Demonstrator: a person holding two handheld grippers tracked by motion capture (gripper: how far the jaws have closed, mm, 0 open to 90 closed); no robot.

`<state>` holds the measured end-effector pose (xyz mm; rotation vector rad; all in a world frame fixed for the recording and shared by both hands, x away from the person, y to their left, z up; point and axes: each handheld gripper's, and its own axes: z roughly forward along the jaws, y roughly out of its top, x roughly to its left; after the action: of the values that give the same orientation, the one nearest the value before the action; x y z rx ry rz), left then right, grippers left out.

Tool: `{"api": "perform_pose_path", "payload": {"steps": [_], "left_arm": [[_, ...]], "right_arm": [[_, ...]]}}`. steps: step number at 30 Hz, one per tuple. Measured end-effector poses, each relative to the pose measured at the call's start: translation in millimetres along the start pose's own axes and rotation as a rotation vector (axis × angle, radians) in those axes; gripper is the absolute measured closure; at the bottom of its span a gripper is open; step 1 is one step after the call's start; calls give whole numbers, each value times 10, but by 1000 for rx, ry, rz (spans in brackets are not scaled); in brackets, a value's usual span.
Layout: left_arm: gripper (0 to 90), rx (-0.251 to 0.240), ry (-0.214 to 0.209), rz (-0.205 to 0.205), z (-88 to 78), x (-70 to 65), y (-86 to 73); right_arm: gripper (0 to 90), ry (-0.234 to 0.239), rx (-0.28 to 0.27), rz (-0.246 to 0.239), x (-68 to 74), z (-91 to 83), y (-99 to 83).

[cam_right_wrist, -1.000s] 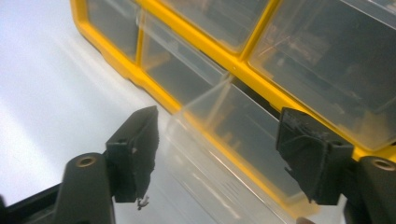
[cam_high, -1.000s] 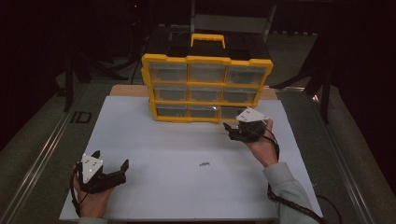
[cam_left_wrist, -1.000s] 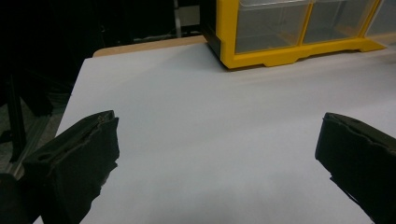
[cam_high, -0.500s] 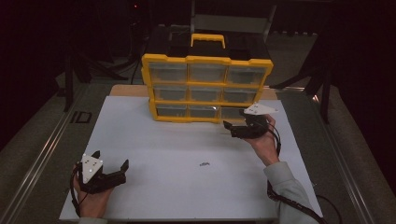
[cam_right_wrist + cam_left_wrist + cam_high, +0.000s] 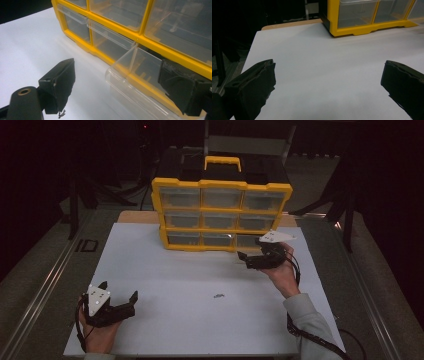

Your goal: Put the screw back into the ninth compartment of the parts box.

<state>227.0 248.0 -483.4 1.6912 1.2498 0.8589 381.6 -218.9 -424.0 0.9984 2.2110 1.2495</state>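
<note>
Right gripper (image 5: 246,260) at the organizer's (image 5: 222,210) bottom-right drawer (image 5: 132,75), which is pulled partway out, about 5 o'clock on the unit. Jaws have just been opening, now wide, nothing gripped. Left gripper (image 5: 119,296) parked at 7 o'clock on the tabletop (image 5: 165,285), jaws wide, empty. Small part (image 5: 218,296) lies mid-tabletop. Suggest: pinch it low, lift clear, drop into drawer.

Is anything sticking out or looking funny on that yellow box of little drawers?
Yes. On the yellow organizer, the bottom-right clear drawer is pulled part-way out while the others sit flush. The right gripper is open beside it. A tiny dark bit lies alone on the white table.
</note>
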Motion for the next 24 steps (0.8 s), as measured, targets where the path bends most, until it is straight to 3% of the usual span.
{"api": "perform_pose_path", "payload": {"steps": [14, 24], "left_arm": [[4, 1, -1, 2, -4, -1, -1], [3, 5, -3, 3, -3, -1, -2]], "right_arm": [[146, 35, 13, -30, 105, -30, 67], [147, 68, 56, -82, 220, -17, 120]]}}
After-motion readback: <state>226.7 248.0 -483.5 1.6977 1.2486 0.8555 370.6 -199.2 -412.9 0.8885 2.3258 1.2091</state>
